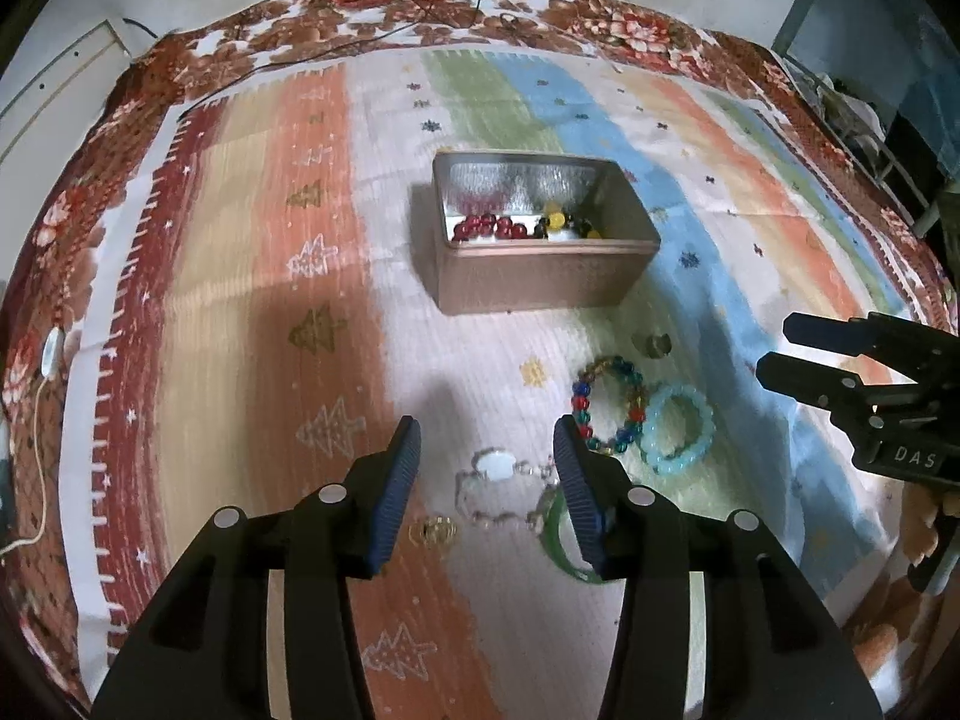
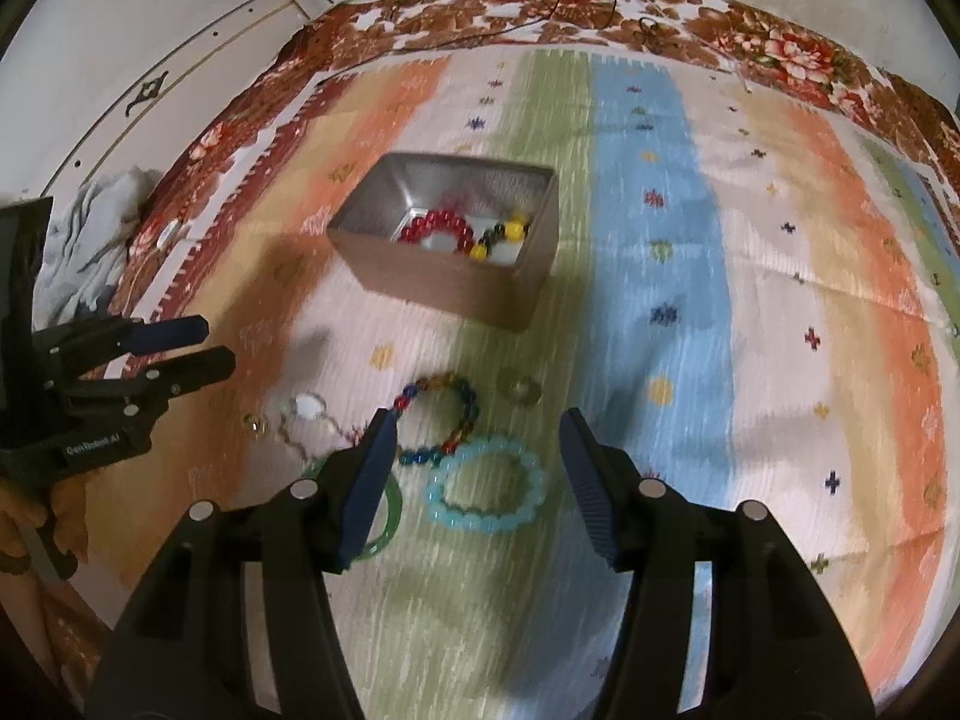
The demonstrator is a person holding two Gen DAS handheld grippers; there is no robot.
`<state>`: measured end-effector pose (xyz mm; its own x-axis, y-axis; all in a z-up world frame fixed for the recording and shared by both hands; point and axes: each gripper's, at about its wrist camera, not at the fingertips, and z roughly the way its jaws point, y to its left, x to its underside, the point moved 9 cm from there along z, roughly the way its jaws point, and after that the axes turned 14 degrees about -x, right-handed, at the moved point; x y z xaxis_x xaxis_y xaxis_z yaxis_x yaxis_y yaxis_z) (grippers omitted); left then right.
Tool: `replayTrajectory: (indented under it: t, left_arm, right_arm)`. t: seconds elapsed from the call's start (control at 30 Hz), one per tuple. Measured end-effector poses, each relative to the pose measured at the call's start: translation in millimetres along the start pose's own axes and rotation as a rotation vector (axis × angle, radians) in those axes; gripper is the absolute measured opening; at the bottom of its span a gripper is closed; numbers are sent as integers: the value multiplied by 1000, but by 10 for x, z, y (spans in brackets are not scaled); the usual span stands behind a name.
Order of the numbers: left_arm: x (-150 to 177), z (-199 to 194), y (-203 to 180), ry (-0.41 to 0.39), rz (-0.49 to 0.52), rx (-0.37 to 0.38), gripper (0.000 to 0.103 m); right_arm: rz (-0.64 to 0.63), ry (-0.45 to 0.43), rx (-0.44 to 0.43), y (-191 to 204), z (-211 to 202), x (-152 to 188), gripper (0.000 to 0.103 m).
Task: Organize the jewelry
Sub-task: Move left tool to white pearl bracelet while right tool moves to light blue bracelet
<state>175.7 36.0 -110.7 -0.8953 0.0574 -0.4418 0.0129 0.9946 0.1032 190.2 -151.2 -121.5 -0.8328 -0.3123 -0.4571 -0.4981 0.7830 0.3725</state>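
Note:
A metal tin [image 1: 540, 276] [image 2: 444, 288] on the striped cloth holds a red bead bracelet [image 1: 489, 228] [image 2: 438, 225] and a yellow-and-black one [image 1: 564, 225] [image 2: 501, 237]. In front of it lie a multicolour bead bracelet [image 1: 609, 402] [image 2: 441, 420], a light-blue bead bracelet [image 1: 678, 429] [image 2: 486, 489], a green bangle [image 1: 558, 540] [image 2: 384, 516], a clear chain with a white stone [image 1: 498, 480] [image 2: 306, 414], a small gold ring [image 1: 432, 531] [image 2: 257, 423] and a dull ring [image 1: 654, 345] [image 2: 521, 390]. My left gripper [image 1: 486, 444] is open above the chain. My right gripper [image 2: 477, 438] is open above the light-blue bracelet.
The striped cloth [image 1: 270, 240] lies on a floral brown blanket [image 1: 420, 6]. Black cables [image 1: 336, 48] run along the far edge. A white cord [image 1: 42, 420] lies at the left. A grey rag [image 2: 90, 240] lies at the left edge in the right wrist view.

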Motion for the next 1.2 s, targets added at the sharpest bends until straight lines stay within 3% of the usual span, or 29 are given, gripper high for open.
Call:
replayTrajectory:
  t: [0.33,0.63,1.2]
  left_arm:
    - [213,173,-23,58,37,-34,48]
    - [280,285,-74,98,60,-30,49]
    - [347,607,-29,171,93,-92,51]
  right_arm:
    - [51,109,11,-138,259,362,62]
    - [61,155,27,-196,377,427,62]
    - [109,194,49,-365,562,466,63]
